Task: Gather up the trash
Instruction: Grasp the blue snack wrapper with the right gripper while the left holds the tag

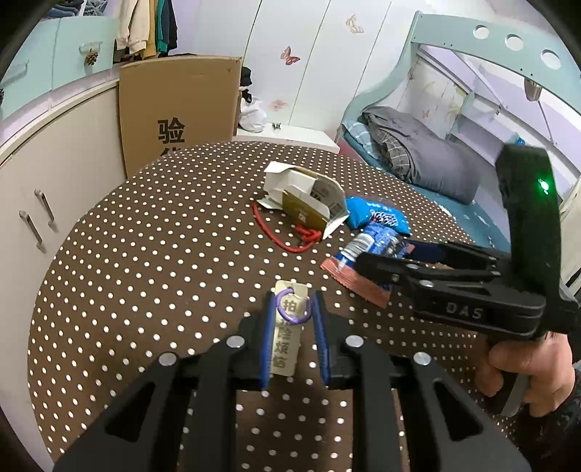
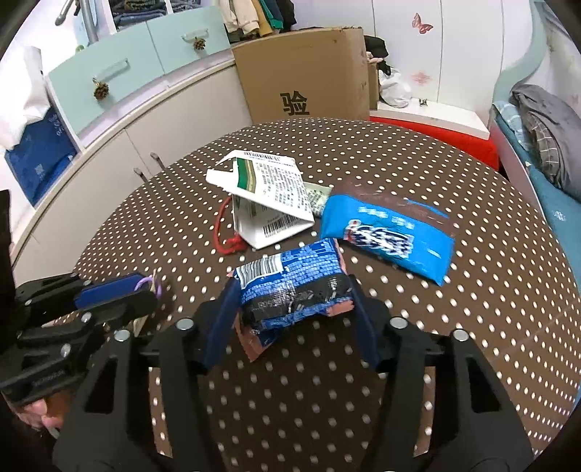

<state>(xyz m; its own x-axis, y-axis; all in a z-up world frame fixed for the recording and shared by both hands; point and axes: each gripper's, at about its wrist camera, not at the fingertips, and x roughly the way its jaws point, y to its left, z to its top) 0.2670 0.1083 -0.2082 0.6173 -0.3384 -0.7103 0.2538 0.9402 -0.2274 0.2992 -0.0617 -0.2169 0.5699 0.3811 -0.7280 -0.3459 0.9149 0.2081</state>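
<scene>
1. The left gripper is nearly closed, its blue pads pinching a small cream tag with a purple ring through its top; the tag carries a column of Chinese characters that I can only partly read.
2. The right gripper stands about half open with a crumpled blue wrapper between its fingers; both pads touch the wrapper's sides. A barcode shows on the wrapper, and a reddish-brown flap sticks out under it.
3. The right gripper's body bears the letters "DAS", and a hand grips its handle at the right of the left wrist view.
4. Both grippers sit over a round table with a brown cloth dotted white, the two side by side and close together.
5. Just beyond the wrapper lies a bright blue snack bag with white lettering, blurred.
6. Beside it sits a torn-open white carton with fine print and a barcode, and a red cord loops out from under it.
7. Behind the table stands a cardboard box printed with the character "验".
8. Further off are pale cupboards, hanging clothes and a bed with a grey blanket.
</scene>
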